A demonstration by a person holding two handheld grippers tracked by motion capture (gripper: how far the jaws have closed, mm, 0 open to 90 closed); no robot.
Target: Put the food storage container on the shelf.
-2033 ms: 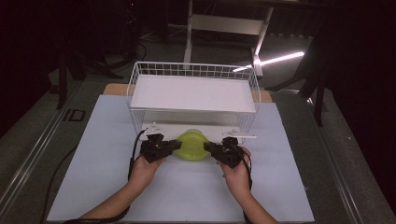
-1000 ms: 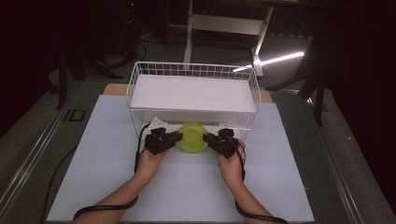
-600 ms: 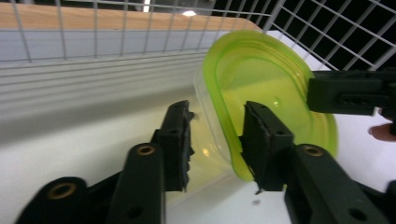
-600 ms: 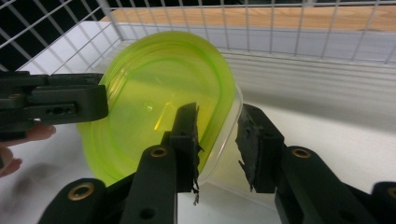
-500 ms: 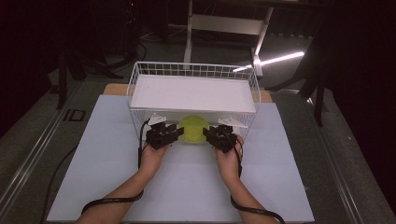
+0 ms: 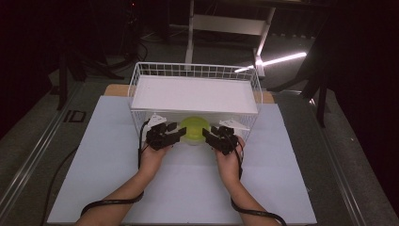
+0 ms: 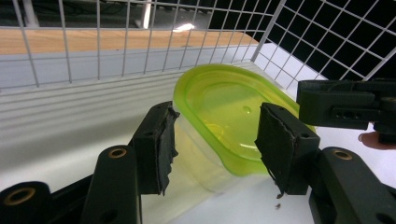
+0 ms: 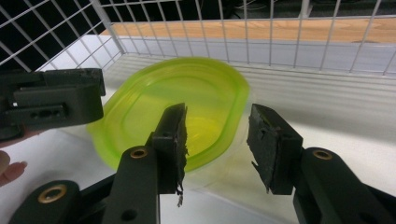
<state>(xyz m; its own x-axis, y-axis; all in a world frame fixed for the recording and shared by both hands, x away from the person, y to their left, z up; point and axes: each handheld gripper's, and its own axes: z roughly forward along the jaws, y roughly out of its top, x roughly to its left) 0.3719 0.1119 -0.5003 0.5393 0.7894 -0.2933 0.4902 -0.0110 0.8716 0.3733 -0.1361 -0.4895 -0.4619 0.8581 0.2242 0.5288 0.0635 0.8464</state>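
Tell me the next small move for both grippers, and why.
Probably draw both back out of the white wire rack. The clear container with the yellow-green lid already sits under its shelf, and the left gripper and right gripper have just been opening, pads off its sides.

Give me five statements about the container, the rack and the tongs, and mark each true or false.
1. The container has a green lid. True.
2. The container sits on top of the rack's white shelf. False: it is under the shelf, on the mat.
3. The left tongs are open, pads off the container. True; their jaws have just been opening.
4. The right tongs are clamped on the lid. False: they are open, pads clear; their jaws have just been opening.
5. The wire rack is black. False: it is white.
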